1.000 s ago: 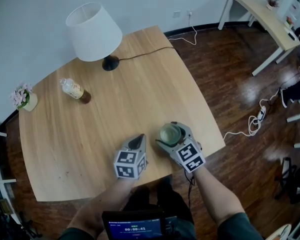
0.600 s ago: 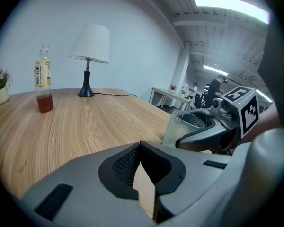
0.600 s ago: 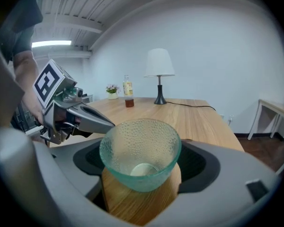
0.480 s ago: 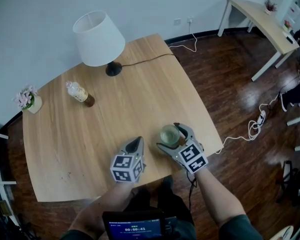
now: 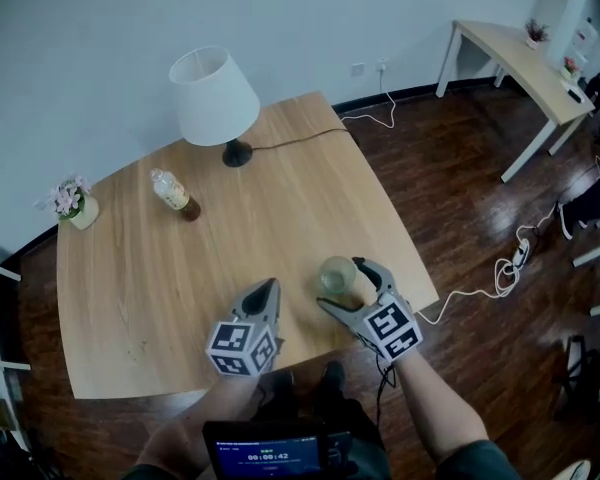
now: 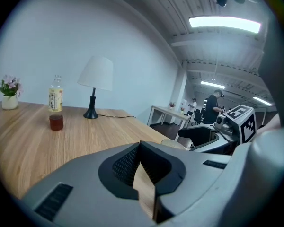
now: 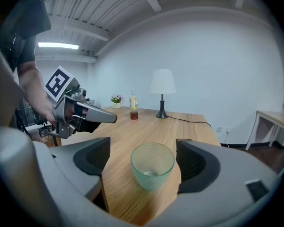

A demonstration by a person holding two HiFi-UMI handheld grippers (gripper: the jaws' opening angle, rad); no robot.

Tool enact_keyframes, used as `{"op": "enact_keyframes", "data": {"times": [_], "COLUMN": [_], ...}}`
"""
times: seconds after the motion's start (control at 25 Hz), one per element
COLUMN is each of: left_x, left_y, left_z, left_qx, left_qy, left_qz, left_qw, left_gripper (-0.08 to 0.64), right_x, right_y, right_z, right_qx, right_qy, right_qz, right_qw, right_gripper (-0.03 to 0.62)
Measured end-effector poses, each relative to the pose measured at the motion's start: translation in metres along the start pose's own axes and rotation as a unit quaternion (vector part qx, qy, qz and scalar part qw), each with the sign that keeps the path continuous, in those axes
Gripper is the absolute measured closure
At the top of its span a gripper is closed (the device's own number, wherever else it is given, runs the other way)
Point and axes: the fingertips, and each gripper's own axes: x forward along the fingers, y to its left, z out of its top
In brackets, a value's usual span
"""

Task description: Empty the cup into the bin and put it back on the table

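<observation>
Fingers (image 7: pixel 92 157) of the right gripper (image 7: pixel 143 155) have just spread wide, letting go of the cup (image 7: pixel 152 167), which stands upright between them on the table (image 7: pixel 146 122) (near its edge); the left gripper (image 6: pixel 141 148) is clenched and empty.

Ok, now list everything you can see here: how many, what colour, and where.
table: 1, light wood, middle of the head view
lamp: 1, white shade, black base, far side of the table
bottle: 1, clear with some brown drink, left of the lamp
flower pot: 1, white with pink flowers, far left corner
cup: 1, clear greenish glass, upright near the table's near right edge
desk: 1, pale, far right by the wall
power strip: 1, white, on the dark floor
screen: 1, dark, bottom edge
left gripper: 1, grey, shut, empty
right gripper: 1, grey, jaws have just been opening, apart either side of the cup
</observation>
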Motion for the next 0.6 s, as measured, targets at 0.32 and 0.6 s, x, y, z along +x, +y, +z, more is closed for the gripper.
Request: {"op": "enact_keyframes", "data": {"times": [0.32, 0.6], "left_x": [-0.056, -0.098], "left_y": [-0.019, -0.031], "left_z": [0.047, 0.076], "left_qx": [0.028, 0.056], "left_qy": [-0.078, -0.128], "left_qz": [-0.004, -0.015], "left_qw": [0.9966, 0.9901], "left_gripper": [0.557, 0.557], "right_x": [-0.045, -0.081], "right_y": [0.025, 0.053], "right_z": [0.034, 0.075], "right_qx": [-0.041, -0.064], "right_qy": [-0.034, -0.069], "right_qz": [0.022, 0.041], "right_qw": [0.998, 0.995], "right_gripper": [0.201, 0.33]}}
